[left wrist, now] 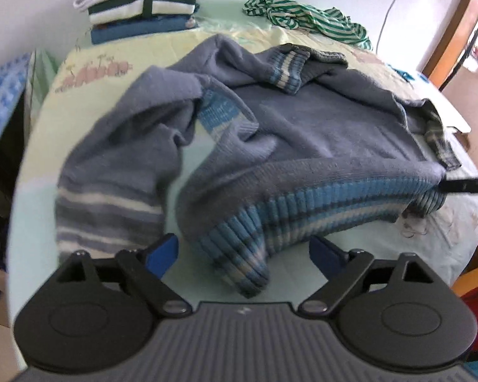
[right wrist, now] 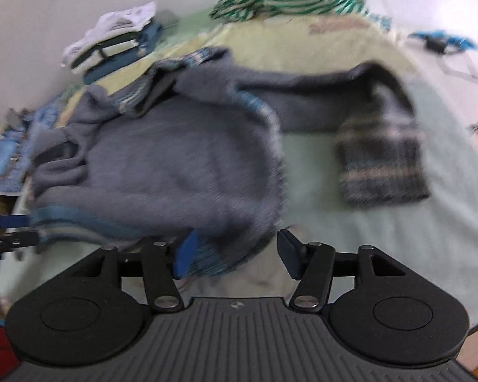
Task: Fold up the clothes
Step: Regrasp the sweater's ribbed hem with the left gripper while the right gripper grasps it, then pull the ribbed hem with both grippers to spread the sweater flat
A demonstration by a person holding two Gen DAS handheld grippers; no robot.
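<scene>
Two claws spread wide, left claw [left wrist: 242, 254] and right claw [right wrist: 235, 254] gripping nothing, sweater [left wrist: 302, 133] hem between pads

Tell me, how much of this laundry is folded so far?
Done: a neat stack of folded clothes sits at the far corner of the bed. In hand: the blue-grey sweater lies rumpled, both sleeves loose; the left gripper and right gripper are open at its hem. Left: the green striped garment, still crumpled.

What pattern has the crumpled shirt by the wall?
Green and white stripes, clearest in the left wrist view.
</scene>
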